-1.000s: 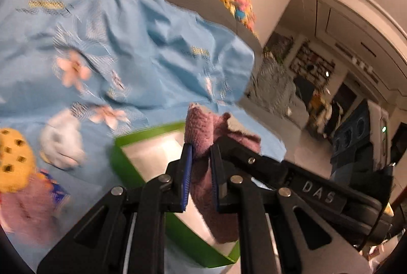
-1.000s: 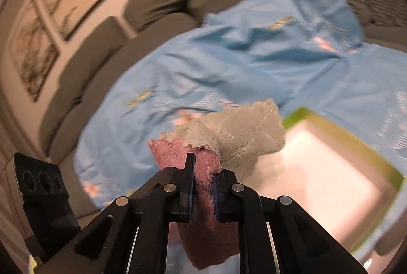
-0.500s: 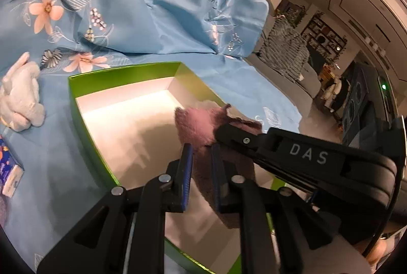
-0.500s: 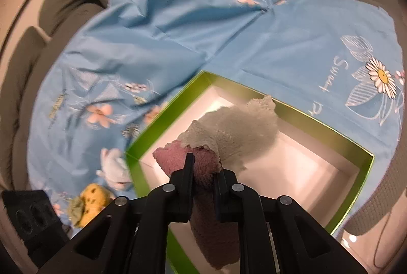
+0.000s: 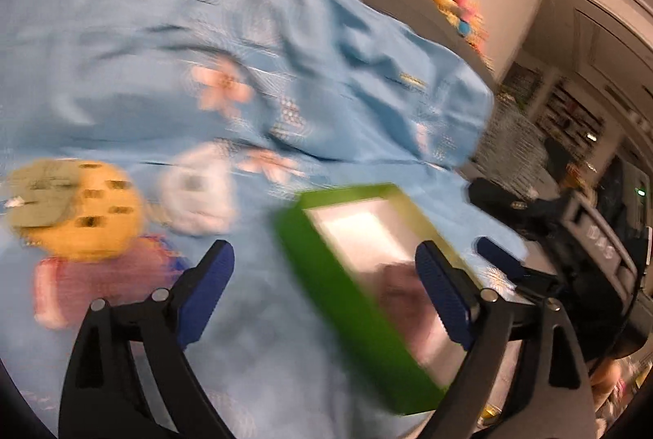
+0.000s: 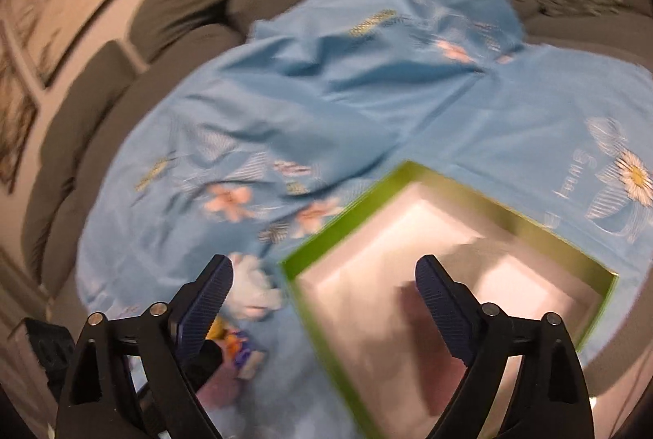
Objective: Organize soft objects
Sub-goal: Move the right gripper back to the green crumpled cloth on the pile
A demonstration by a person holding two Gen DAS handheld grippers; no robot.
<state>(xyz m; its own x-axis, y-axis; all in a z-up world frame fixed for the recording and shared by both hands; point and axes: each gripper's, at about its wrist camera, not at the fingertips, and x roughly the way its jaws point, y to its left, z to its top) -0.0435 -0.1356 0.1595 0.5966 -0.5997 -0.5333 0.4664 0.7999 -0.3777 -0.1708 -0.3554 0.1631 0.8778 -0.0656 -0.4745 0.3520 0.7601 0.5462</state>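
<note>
Both the left gripper (image 5: 322, 288) and right gripper (image 6: 324, 292) hang released and empty. The pink cloth (image 6: 424, 320) lies blurred inside the green box (image 6: 347, 227), lower right of frame. A good next pick likely targets the white plush (image 5: 196, 190), approached slowly.
</note>
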